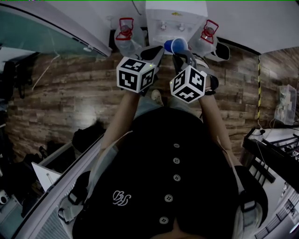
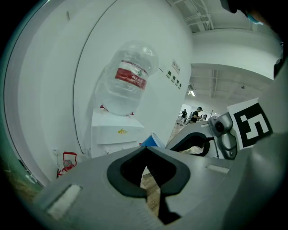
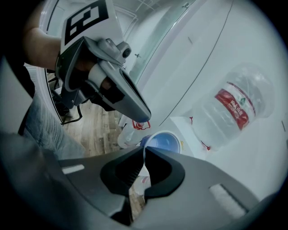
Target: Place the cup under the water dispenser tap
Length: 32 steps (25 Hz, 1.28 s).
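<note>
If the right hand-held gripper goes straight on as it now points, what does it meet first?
Probably the front of the water dispenser: the blue cup in the right hand-held gripper would touch it first. Depth is unclear.

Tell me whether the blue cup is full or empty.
Empty: the right gripper view looks into the blue cup, showing bare inside, no water.

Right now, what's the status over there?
Right gripper shut on rim of blue cup. Left gripper shut, empty. Cup short of water dispenser. Nothing seen blocking.

Blue cup in R gripper (rim pinched, probably), near white dispenser, L gripper beside
</note>
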Each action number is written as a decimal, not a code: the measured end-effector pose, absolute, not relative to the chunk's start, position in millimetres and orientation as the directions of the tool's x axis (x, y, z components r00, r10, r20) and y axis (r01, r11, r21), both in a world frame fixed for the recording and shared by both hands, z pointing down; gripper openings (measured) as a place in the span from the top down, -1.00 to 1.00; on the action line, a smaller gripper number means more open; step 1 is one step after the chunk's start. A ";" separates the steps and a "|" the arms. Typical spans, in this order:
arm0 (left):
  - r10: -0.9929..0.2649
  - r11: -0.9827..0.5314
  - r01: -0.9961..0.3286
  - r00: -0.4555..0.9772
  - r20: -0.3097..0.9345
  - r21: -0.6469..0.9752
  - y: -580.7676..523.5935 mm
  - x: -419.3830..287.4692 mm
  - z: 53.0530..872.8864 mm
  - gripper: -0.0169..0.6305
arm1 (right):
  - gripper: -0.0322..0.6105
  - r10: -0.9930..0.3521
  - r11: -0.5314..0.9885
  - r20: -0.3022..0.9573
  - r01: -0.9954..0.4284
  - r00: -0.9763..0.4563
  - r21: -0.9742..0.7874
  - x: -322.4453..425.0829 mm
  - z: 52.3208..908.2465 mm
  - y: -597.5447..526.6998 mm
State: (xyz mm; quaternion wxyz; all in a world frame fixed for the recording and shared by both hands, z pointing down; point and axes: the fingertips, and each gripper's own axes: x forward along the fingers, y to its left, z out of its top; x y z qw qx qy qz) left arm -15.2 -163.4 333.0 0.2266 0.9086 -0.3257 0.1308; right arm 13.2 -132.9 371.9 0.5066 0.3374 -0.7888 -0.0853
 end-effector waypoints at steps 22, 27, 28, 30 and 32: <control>-0.526 -0.633 -0.678 0.731 0.435 0.374 -184.9 -17.7 360.3 0.96 | 0.86 -0.541 0.823 0.793 -0.374 -0.282 0.428 11.2 395.5 -151.7; -0.530 -0.615 -0.690 0.720 0.448 0.382 -194.4 -10.2 367.5 0.96 | 0.86 -0.521 0.839 0.803 -0.343 -0.288 0.422 17.3 399.8 -162.8; -0.529 -0.613 -0.692 0.718 0.452 0.382 -196.0 -8.6 369.9 0.96 | 0.86 -0.518 0.842 0.806 -0.337 -0.287 0.421 18.8 401.5 -165.3; -0.526 -0.607 -0.695 0.715 0.461 0.385 -198.3 -5.9 375.6 0.96 | 0.86 -0.507 0.849 0.812 -0.327 -0.288 0.414 21.3 405.6 -169.7; -0.526 -0.596 -0.701 0.710 0.468 0.393 -200.9 -4.9 381.3 0.96 | 0.86 -0.494 0.857 0.819 -0.321 -0.292 0.403 22.9 409.6 -173.7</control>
